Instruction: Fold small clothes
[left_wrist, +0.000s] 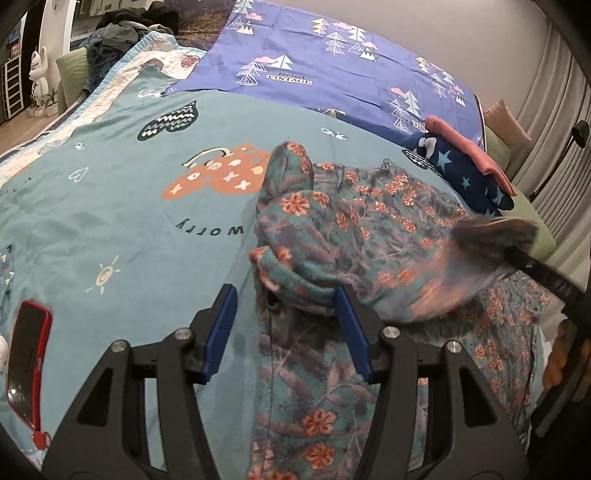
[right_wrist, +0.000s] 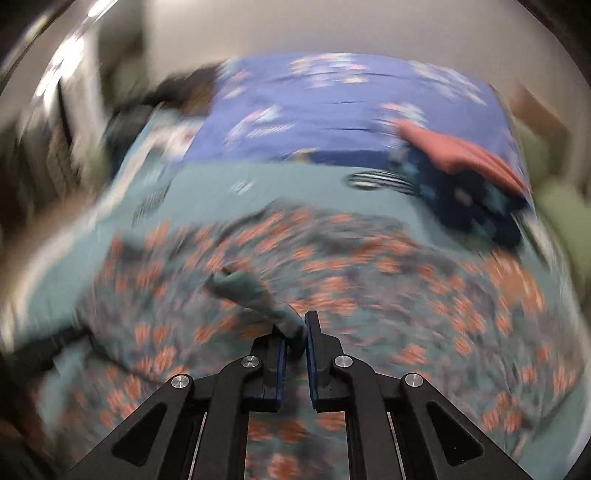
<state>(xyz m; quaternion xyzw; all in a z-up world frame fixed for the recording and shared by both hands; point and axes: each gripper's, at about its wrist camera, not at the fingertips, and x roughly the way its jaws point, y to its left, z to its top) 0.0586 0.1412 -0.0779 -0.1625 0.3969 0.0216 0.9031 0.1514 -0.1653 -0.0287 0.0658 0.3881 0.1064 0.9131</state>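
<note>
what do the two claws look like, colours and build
Both match: the left claw and right claw have matte black angular linkage arms with triangular cut-outs, round silver bolt heads at the joints, and flat blue pads lining the fingers. No cables or sleeves are visible.

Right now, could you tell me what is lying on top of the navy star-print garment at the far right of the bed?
A folded pink garment lies on the navy star-print garment, covering its far edge. Whatever is beneath the pair is hidden.

Right wrist view motion-blurred; red phone (left_wrist: 27, 365) cut off at left edge.
</note>
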